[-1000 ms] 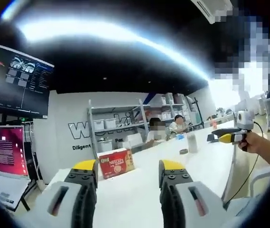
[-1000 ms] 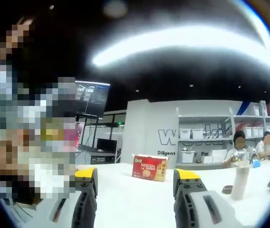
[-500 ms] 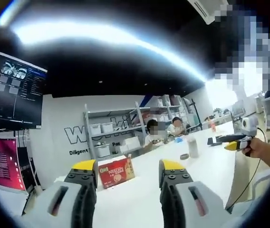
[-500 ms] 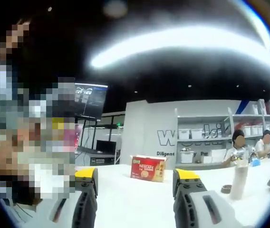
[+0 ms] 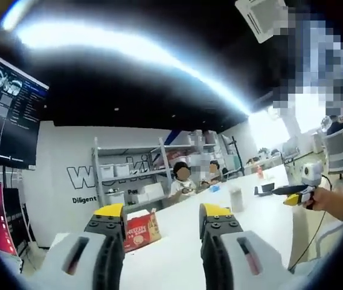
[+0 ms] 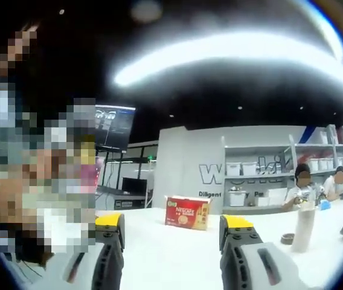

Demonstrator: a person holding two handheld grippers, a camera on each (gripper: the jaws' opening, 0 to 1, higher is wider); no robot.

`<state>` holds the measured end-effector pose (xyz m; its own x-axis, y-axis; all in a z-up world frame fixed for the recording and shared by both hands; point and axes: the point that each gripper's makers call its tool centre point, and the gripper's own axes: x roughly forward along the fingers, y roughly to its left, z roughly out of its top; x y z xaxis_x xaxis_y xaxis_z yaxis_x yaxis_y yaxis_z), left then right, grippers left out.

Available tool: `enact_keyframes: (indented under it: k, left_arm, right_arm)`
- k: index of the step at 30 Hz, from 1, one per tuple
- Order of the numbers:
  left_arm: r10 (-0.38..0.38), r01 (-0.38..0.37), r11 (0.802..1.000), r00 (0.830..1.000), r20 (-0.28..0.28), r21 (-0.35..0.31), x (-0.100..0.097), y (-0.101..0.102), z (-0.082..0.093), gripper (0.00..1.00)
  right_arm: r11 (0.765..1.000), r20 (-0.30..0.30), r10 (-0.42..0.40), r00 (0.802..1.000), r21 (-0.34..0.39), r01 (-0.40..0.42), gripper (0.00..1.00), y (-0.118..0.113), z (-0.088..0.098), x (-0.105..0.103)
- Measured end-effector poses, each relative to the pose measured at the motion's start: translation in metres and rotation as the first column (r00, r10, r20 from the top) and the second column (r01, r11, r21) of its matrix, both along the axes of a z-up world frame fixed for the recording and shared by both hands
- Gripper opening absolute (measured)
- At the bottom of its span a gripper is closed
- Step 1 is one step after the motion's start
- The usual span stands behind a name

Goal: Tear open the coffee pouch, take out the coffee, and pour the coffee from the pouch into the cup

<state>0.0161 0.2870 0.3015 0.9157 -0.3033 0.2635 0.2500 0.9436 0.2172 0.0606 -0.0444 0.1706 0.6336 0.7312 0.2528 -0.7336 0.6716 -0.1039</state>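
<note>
Both the left gripper (image 5: 159, 220) and the right gripper (image 6: 170, 228) are holding their yellow-tipped jaws apart, gripping nothing, above a smooth white table (image 6: 177, 257). A rectangular red cardboard coffee box (image 6: 186, 212) is sitting closed at the table's far side, and a tall white cylindrical cup (image 6: 304, 232) is standing upright well apart from it, to the right.

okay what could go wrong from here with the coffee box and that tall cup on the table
Both hand-held grippers, left and right, are open and empty, well short of the red coffee box. The tall white cup looks narrow and could tip if nudged. A small round item lies beside it and might get knocked. The box could slide on the smooth white table.
</note>
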Motion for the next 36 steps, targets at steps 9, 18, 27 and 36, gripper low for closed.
enact_keyframes:
  k: [9,18,27,36]
  left_arm:
    - [-0.037,0.034,0.999,0.997,0.073,0.042,0.018,0.002,0.009,0.44]
    - [-0.023,0.022,0.997,1.000,0.004,0.077,0.055,0.007,-0.004,0.44]
    - [-0.032,0.039,0.992,0.998,-0.061,0.121,0.078,0.007,-0.020,0.48]
    - [-0.032,0.056,0.976,0.992,-0.119,0.208,0.104,0.010,-0.030,0.52]
  right_arm:
    - [0.999,-0.008,0.032,0.999,0.033,-0.032,0.63,0.009,0.004,-0.003]
    - [0.998,0.000,0.055,0.998,0.039,-0.055,0.63,0.011,0.008,-0.006]
    - [0.997,-0.015,0.063,0.998,0.042,-0.063,0.62,0.010,0.001,-0.004]
    - [0.997,-0.008,0.070,0.998,0.043,-0.069,0.62,0.007,0.003,-0.004]
